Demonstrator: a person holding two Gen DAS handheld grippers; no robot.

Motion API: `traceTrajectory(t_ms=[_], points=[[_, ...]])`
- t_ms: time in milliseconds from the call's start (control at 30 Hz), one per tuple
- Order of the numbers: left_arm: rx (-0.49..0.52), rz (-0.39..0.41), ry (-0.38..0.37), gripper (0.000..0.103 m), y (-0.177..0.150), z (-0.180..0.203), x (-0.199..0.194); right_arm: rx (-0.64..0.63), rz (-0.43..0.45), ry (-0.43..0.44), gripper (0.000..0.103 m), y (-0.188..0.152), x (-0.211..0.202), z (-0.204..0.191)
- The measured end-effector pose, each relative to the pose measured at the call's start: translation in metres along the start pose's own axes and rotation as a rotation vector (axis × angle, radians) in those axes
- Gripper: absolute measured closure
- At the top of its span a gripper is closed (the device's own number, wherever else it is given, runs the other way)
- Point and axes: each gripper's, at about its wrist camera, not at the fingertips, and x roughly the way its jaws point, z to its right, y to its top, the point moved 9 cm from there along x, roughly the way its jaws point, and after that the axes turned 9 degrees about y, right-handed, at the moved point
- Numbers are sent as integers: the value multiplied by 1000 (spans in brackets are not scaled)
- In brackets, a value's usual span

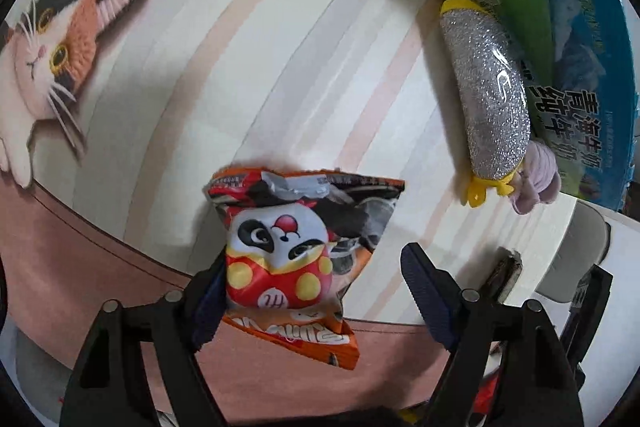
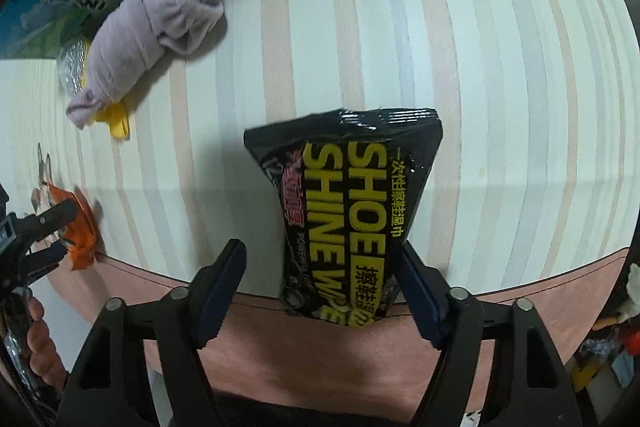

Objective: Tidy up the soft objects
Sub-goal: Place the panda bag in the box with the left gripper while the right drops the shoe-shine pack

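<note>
While the left wrist view alone shows the orange crinkled panda-print snack packet [image 1: 286, 259] on the striped tablecloth [image 1: 280, 47], touching one finger of the wide-spread left gripper [image 1: 316, 303], the right wrist view alone shows the black glossy shoe-wipe pack [image 2: 348, 211] against one finger of the equally wide right gripper [image 2: 320, 291]. A lilac rolled plush cloth [image 2: 148, 35] half-hides a silver glittery sponge [image 1: 486, 95] beside the green-blue milk carton [image 1: 560, 39], whose edges are cut off.

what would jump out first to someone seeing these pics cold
Probably the black shoe shine wipes pack between the right gripper fingers, near the table's front edge. Next, the orange panda snack bag between the left gripper fingers, and the calico cat print at far left.
</note>
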Motion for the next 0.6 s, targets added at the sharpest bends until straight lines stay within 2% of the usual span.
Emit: traceTrajectory(t_ms=[33,67,100,167,267,333,467,600], points=[[13,10,34,35,-1,-2,-1,-4,0,-10,40,1,2,-3],[24,24,59,57,-1,-1,-3,-13,10,-18,46,1,2,-5],[35,27,69,58,0,1,-4,-23,12,-29,48,1,2,-5],[45,27,88,61,-1,3,-4,-25,20,-39,54,-4,6,-6],[81,69,124,62,-8,17,-12,-30,31,-31,59,-6,-2,-13],[115,95,116,62,-16,34,-29,-39,40,-6,60,-9,-26,-18],[198,141,41,62,-28,76,-75,-60,77,89,60,-15,-69,-46],[283,195,-48,62,-27,128,-128,-107,146,181,60,-10,-125,-78]])
